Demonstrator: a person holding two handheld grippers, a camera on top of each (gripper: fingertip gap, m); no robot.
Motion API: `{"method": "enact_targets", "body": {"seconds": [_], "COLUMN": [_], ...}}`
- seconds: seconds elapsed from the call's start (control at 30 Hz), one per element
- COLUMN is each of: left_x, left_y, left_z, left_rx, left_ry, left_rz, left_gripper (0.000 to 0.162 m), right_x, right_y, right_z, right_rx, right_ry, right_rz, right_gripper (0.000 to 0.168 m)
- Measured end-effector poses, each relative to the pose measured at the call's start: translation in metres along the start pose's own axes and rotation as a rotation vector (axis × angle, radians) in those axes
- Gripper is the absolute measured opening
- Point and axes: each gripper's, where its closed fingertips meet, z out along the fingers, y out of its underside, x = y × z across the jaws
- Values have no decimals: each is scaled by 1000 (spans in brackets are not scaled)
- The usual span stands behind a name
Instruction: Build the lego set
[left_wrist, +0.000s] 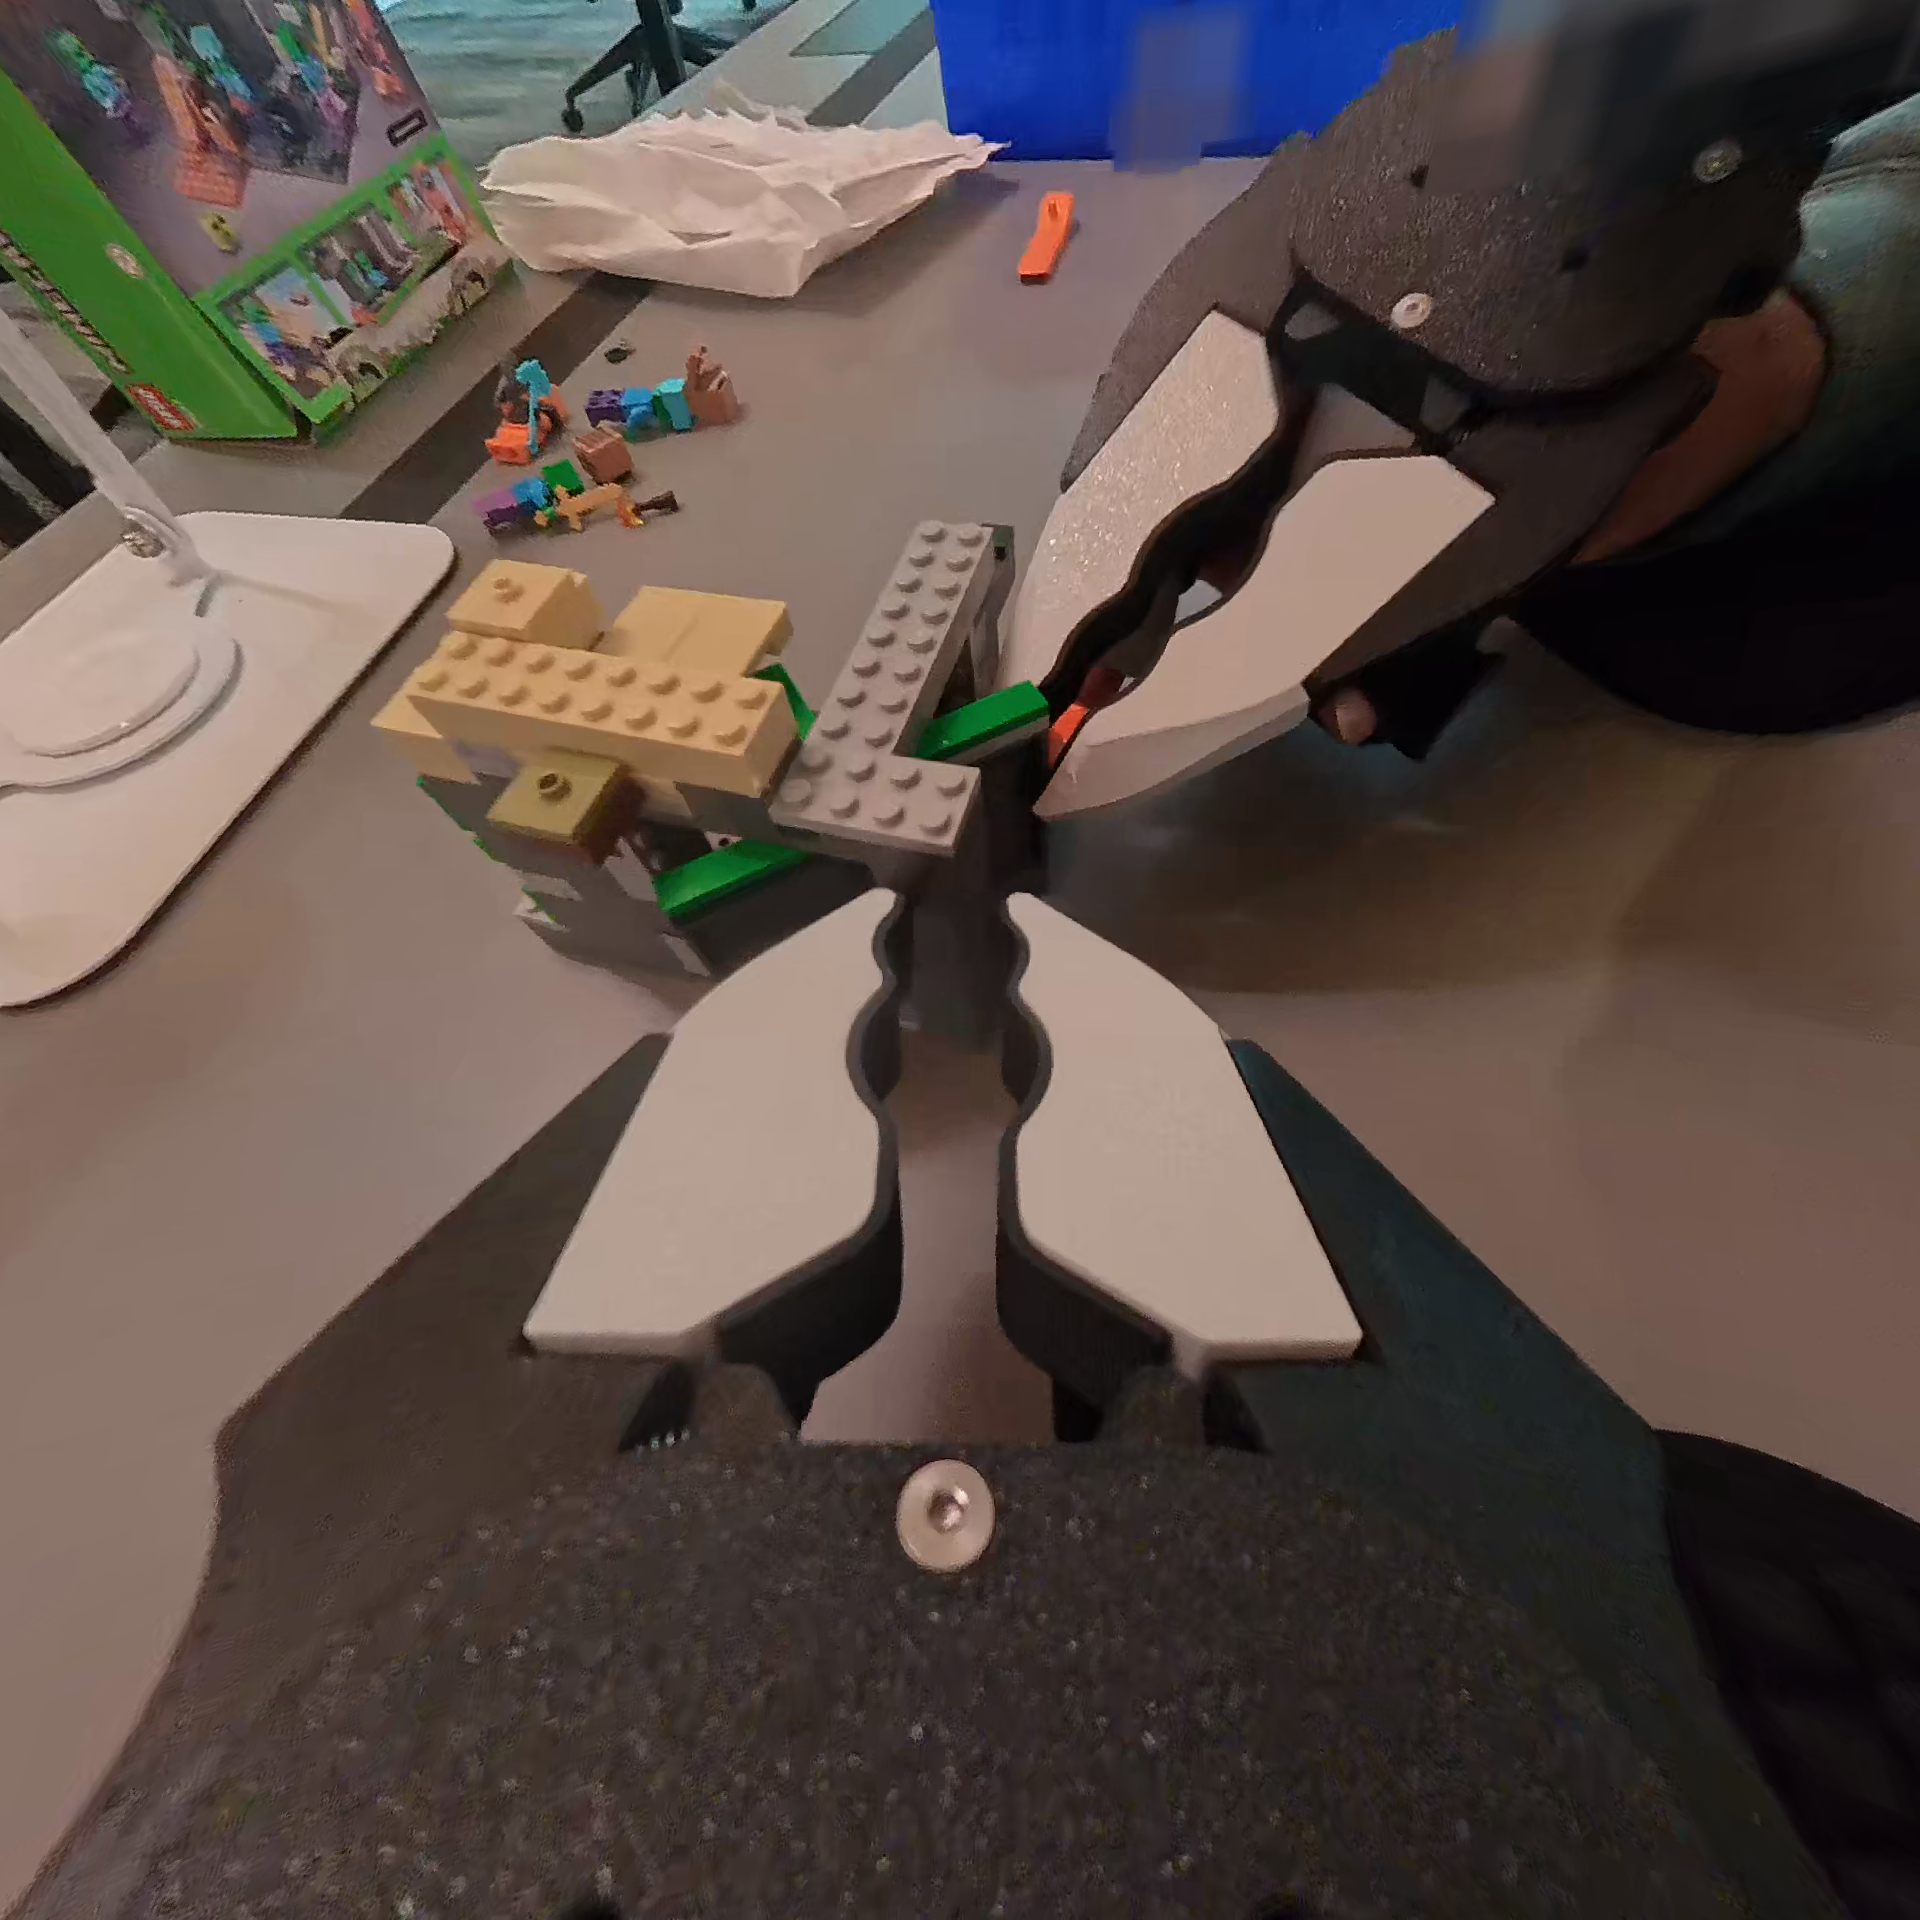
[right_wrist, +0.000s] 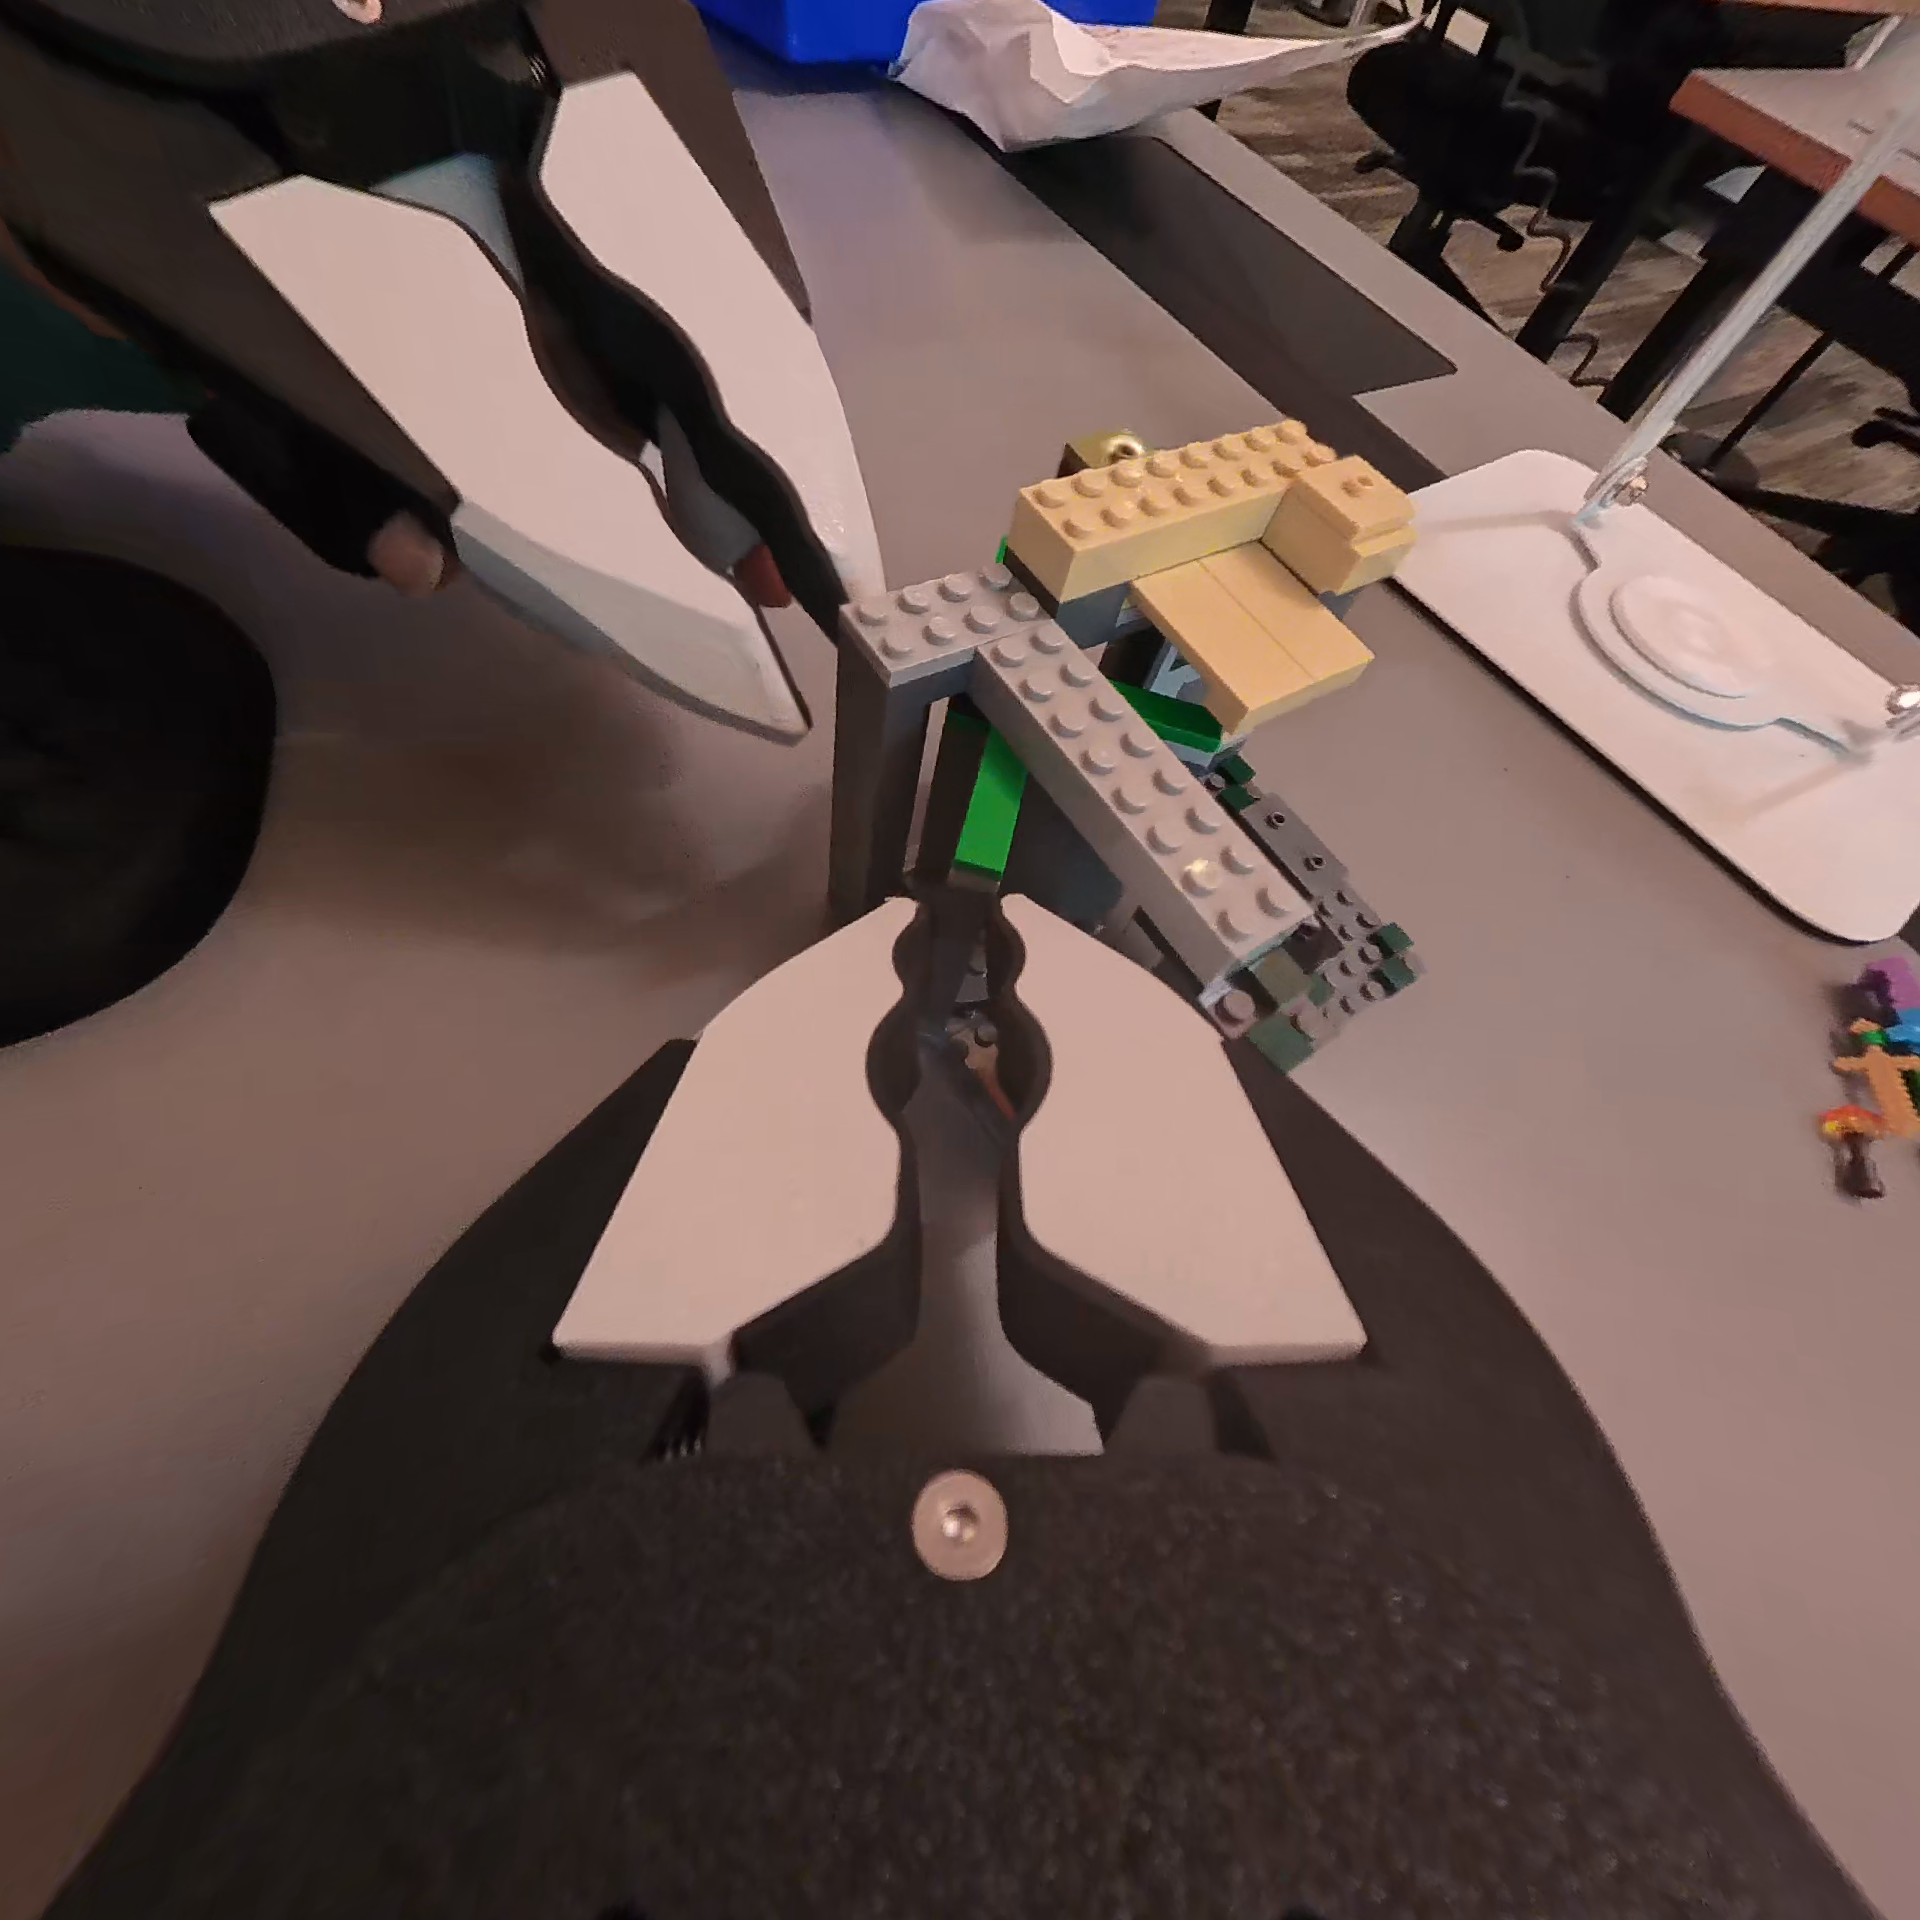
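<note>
The lego build (left_wrist: 613, 696) stands mid-table: tan bricks on top, a light grey studded L-shaped top (left_wrist: 894, 707), green pieces and a grey pillar (left_wrist: 951, 966) below. My left gripper (left_wrist: 951, 904) is shut on that pillar at the build's near corner. In the right wrist view it (right_wrist: 831, 655) sits at the pillar's top-left. My right gripper (left_wrist: 1039, 727) comes in from the right, shut on a small orange piece (left_wrist: 1081, 717), its tips against the build beside a green piece (left_wrist: 987, 717). In its own view the gripper (right_wrist: 961, 909) meets the build (right_wrist: 1195, 520) under the grey beam (right_wrist: 1132, 790).
On the grey table, a green lego box (left_wrist: 208, 260) stands at the far left. White crumpled paper (left_wrist: 727, 197), an orange separator tool (left_wrist: 1044, 234) and a blue bin (left_wrist: 1091, 73) lie behind. Loose small figures (left_wrist: 592, 447) and a white stand base (left_wrist: 156, 707) flank the build. About 4 centimeters separates my left fingertips from my right.
</note>
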Motion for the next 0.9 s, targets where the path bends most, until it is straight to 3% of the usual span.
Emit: {"method": "enact_targets", "body": {"seconds": [0.43, 0.63, 0.9], "left_x": [3, 2, 3], "left_y": [0, 2, 2], "left_z": [5, 5, 6], "left_rx": [4, 6, 6], "left_ry": [5, 1, 7], "left_rz": [-5, -13, -12], "left_gripper": [14, 14, 15], "right_x": [14, 0, 13], "right_y": [4, 1, 4], "right_z": [0, 0, -1], "right_rx": [-9, -2, -3], "right_ry": [37, 24, 37], "right_rz": [51, -63, 30], "right_gripper": [9, 10, 9]}}
